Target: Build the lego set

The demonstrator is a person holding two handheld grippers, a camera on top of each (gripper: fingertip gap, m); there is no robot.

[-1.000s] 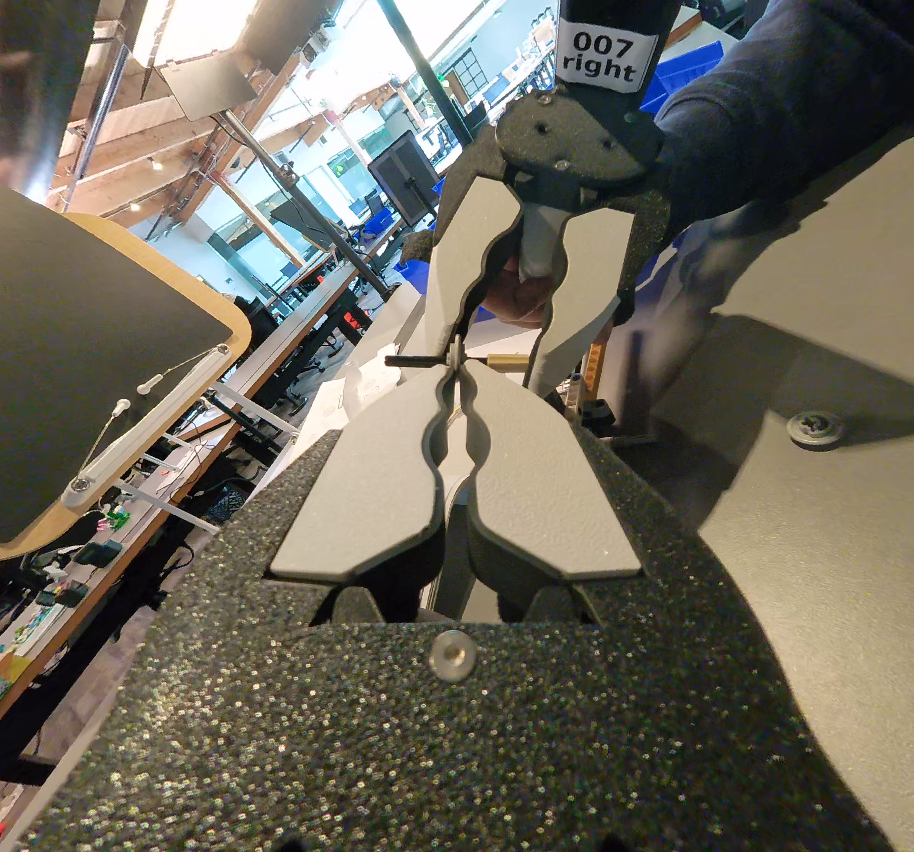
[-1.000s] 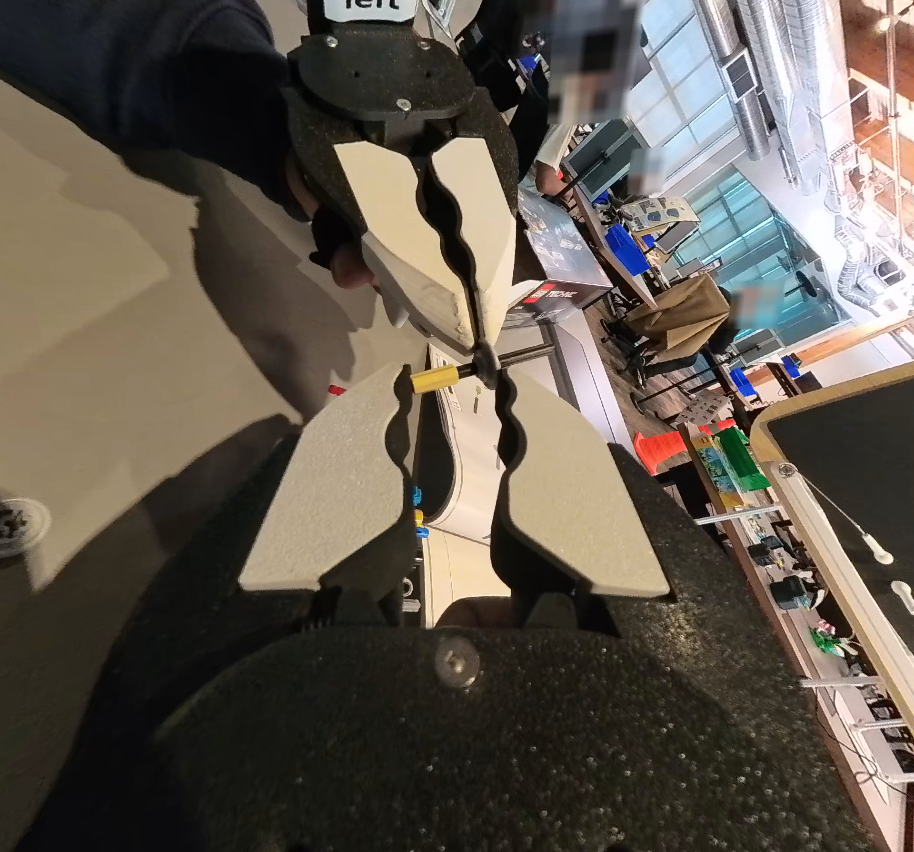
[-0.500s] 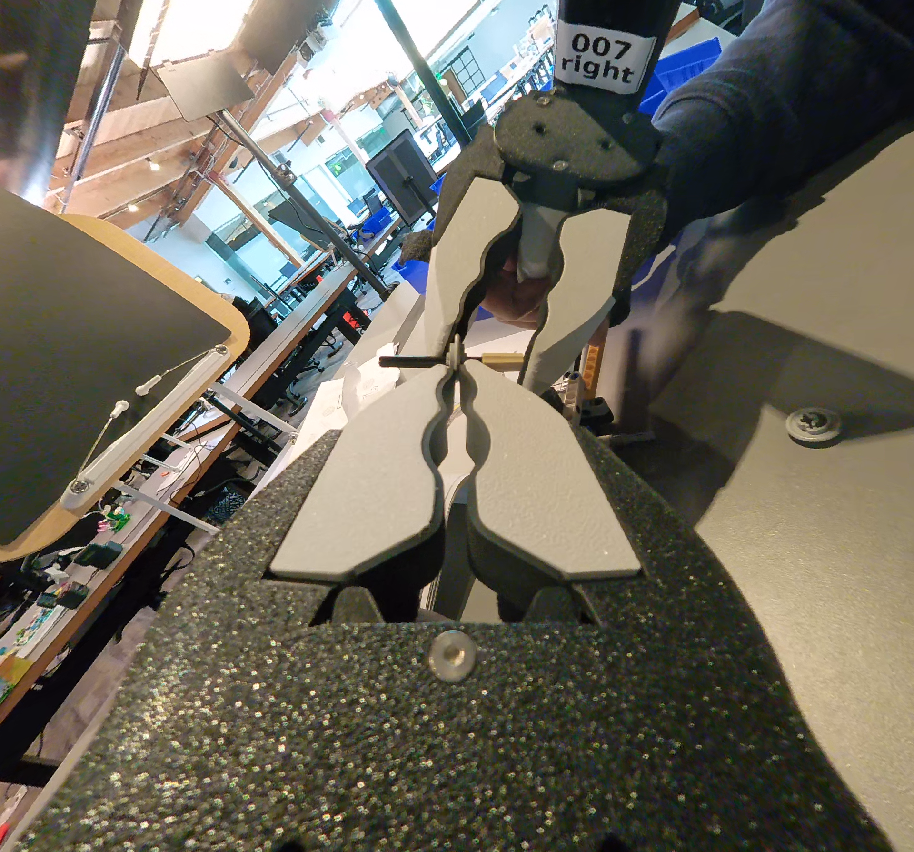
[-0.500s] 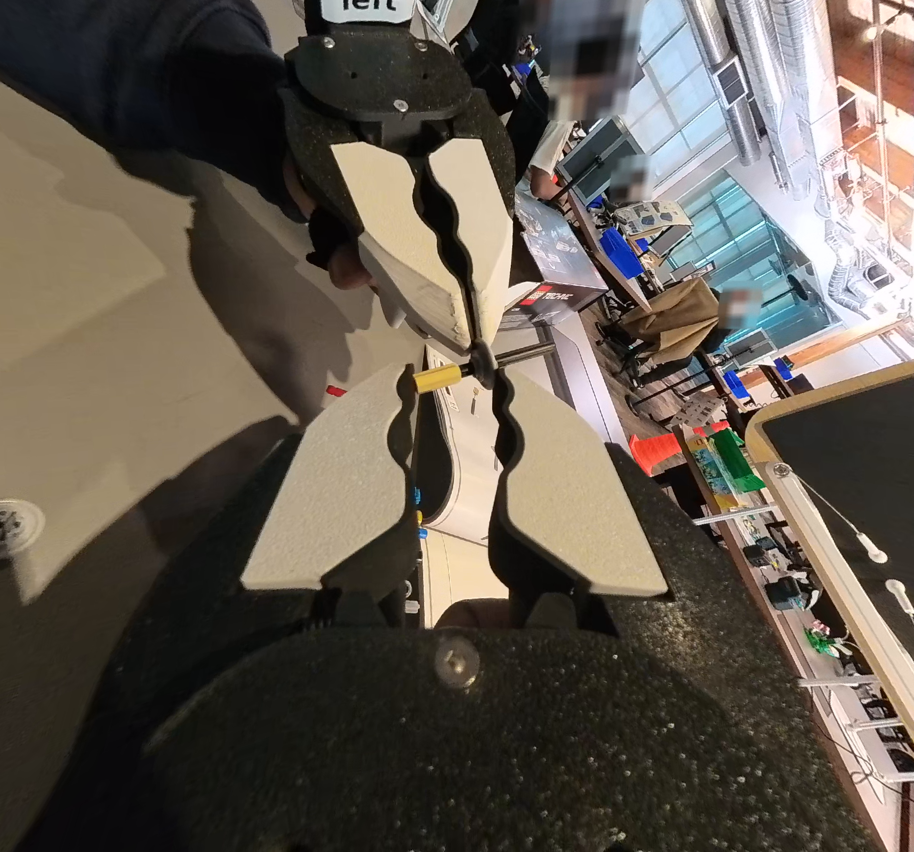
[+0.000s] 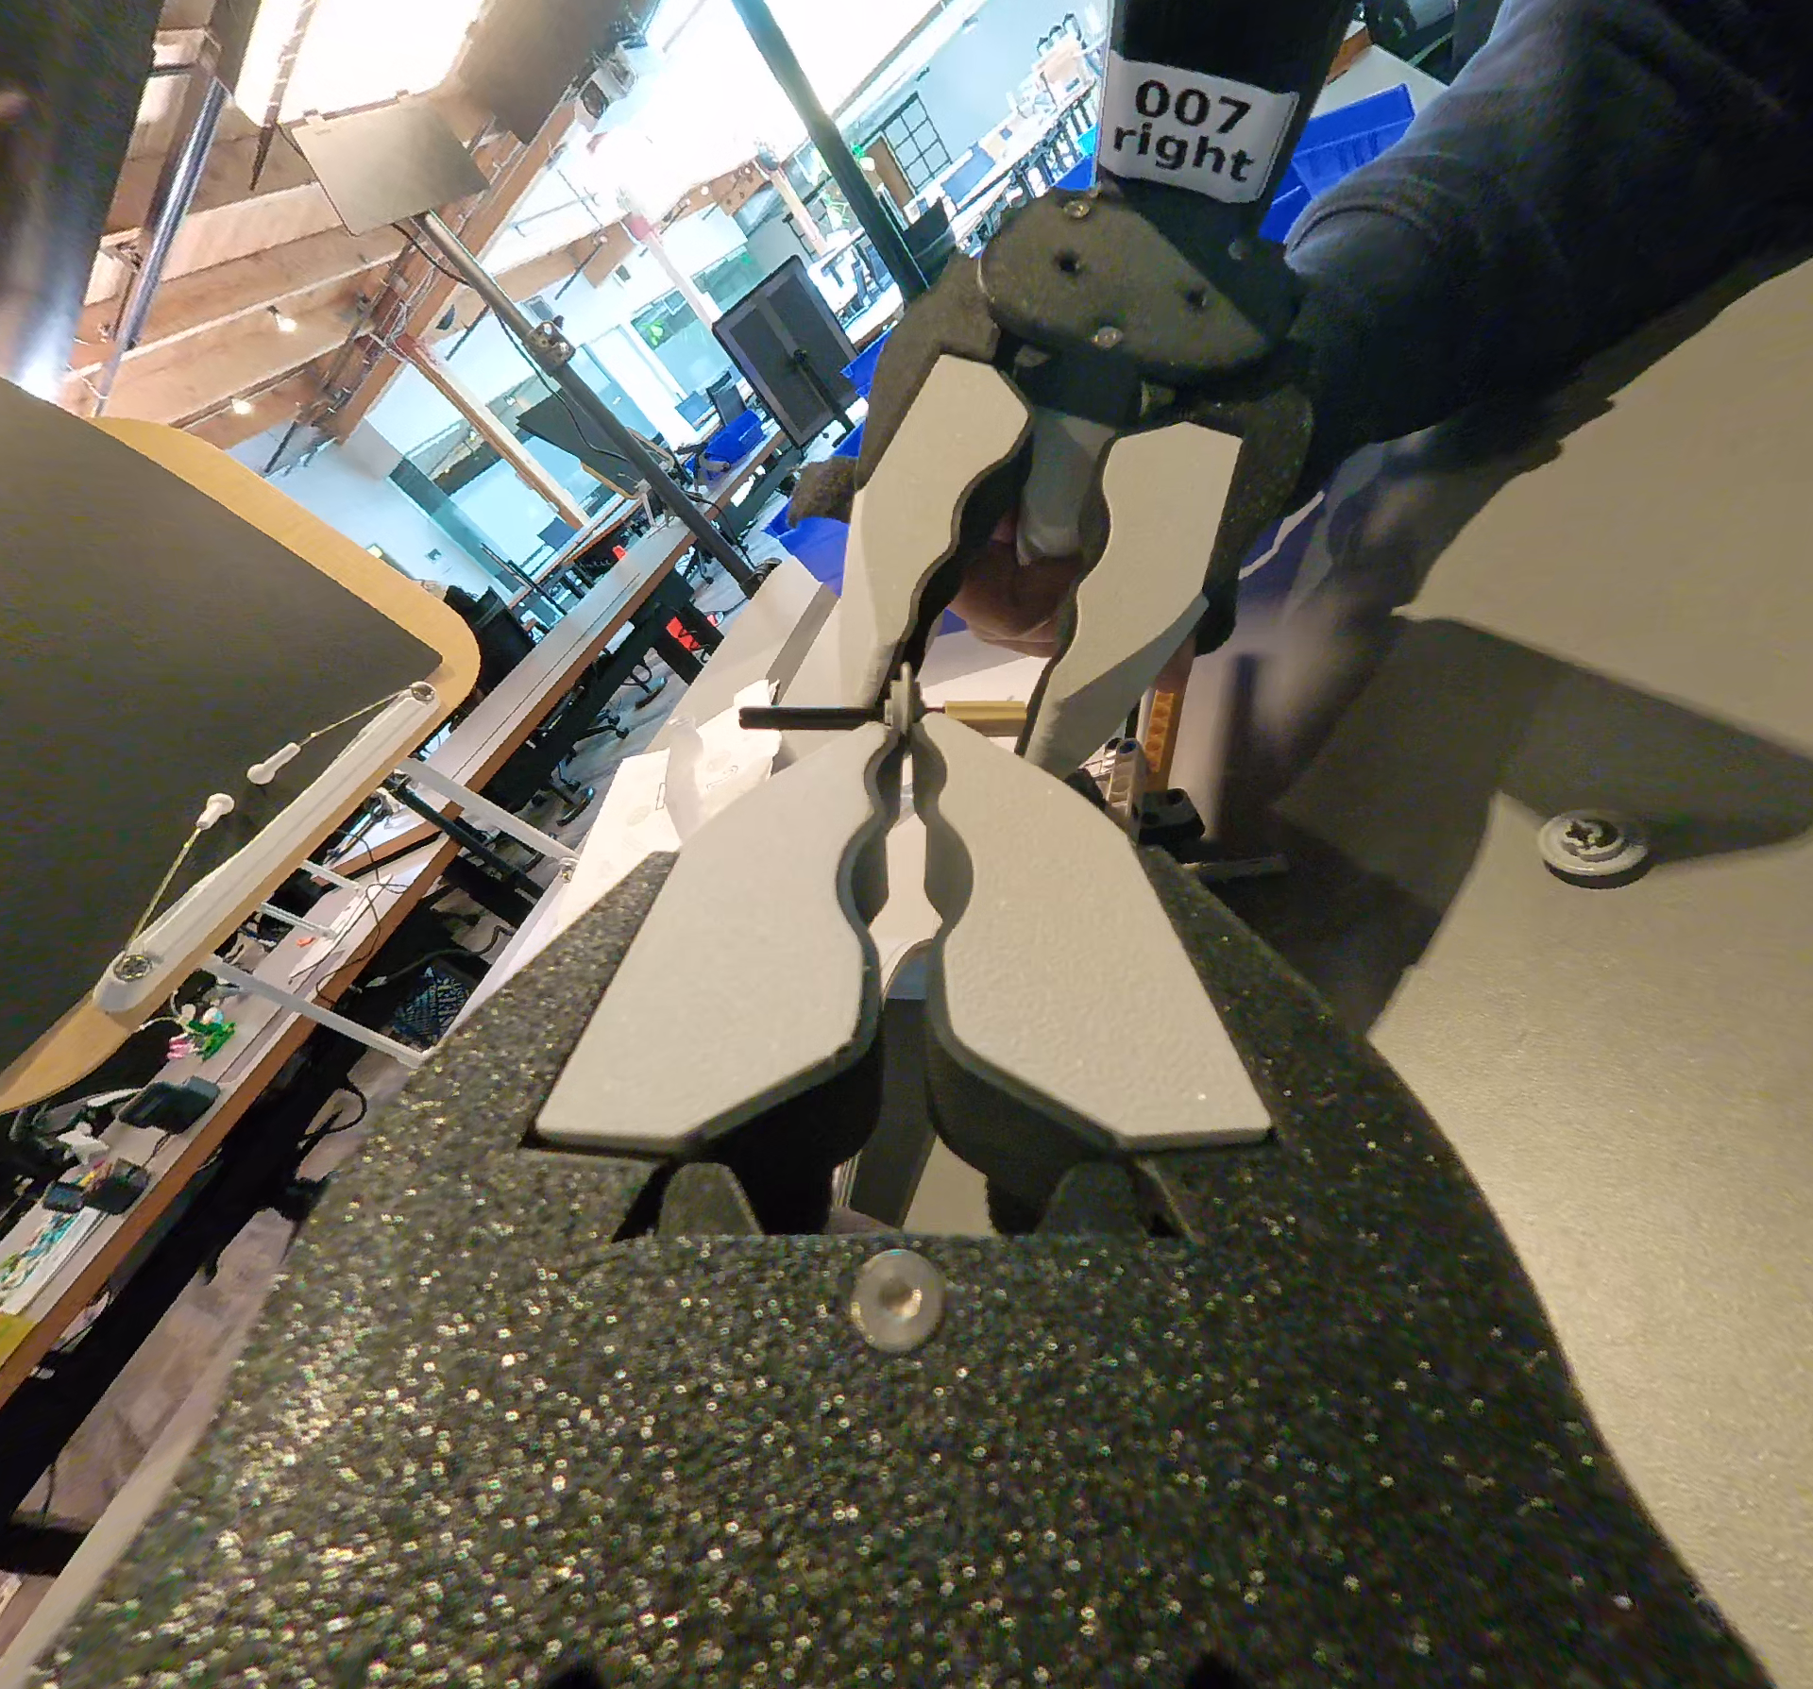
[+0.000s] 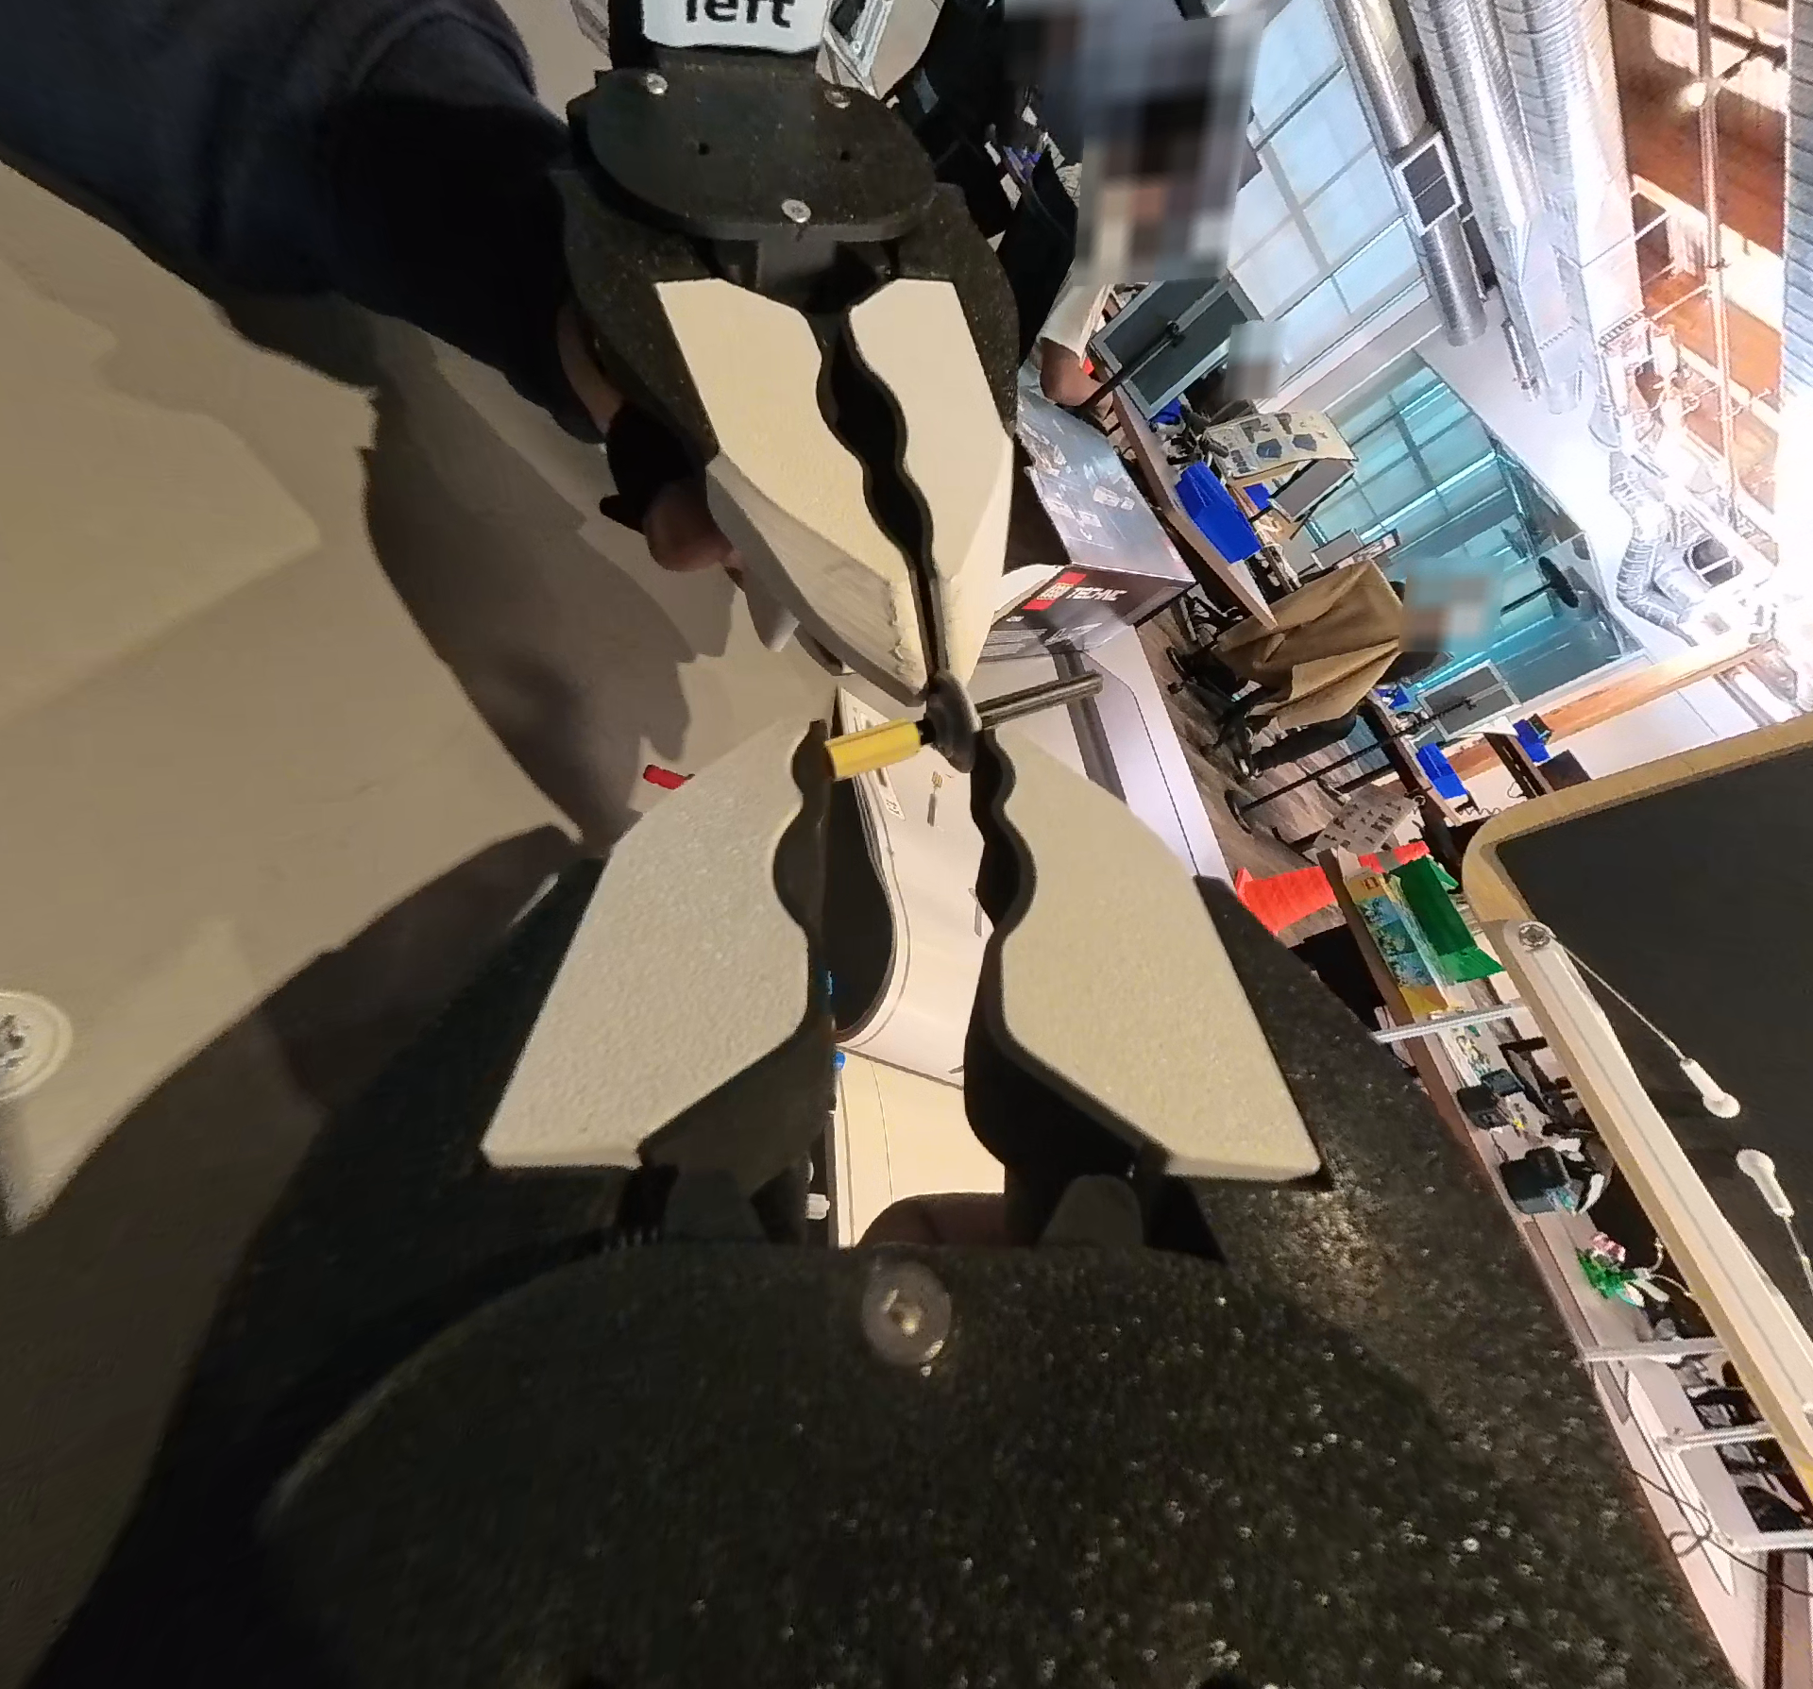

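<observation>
A short black axle (image 5: 804, 717) carries a small round disc (image 5: 901, 708) and a yellow sleeve (image 5: 989, 713). My left gripper (image 5: 903, 738) is shut on the disc and holds the axle crosswise in the air above the table. My right gripper (image 6: 903, 754) faces it tip to tip and is open. The yellow sleeve (image 6: 873, 747) lies between its fingertips, with its end close to the left fingertip (image 6: 800, 764). The disc (image 6: 950, 720) and bare axle end (image 6: 1040, 695) show there too, under the left gripper (image 6: 927, 683). The right gripper (image 5: 966, 710) also shows in the left wrist view.
The grey table (image 5: 1619, 1151) has a screw head (image 5: 1591, 842) in it. An orange beam and black parts (image 5: 1163, 759) stand behind the grippers. A lego box (image 6: 1079, 597), a white tray (image 6: 922, 965) and a small red piece (image 6: 665, 776) lie on the table. Dark sleeves (image 6: 294, 122) hold both grippers. Less than 4 cm separates the two grippers' tips.
</observation>
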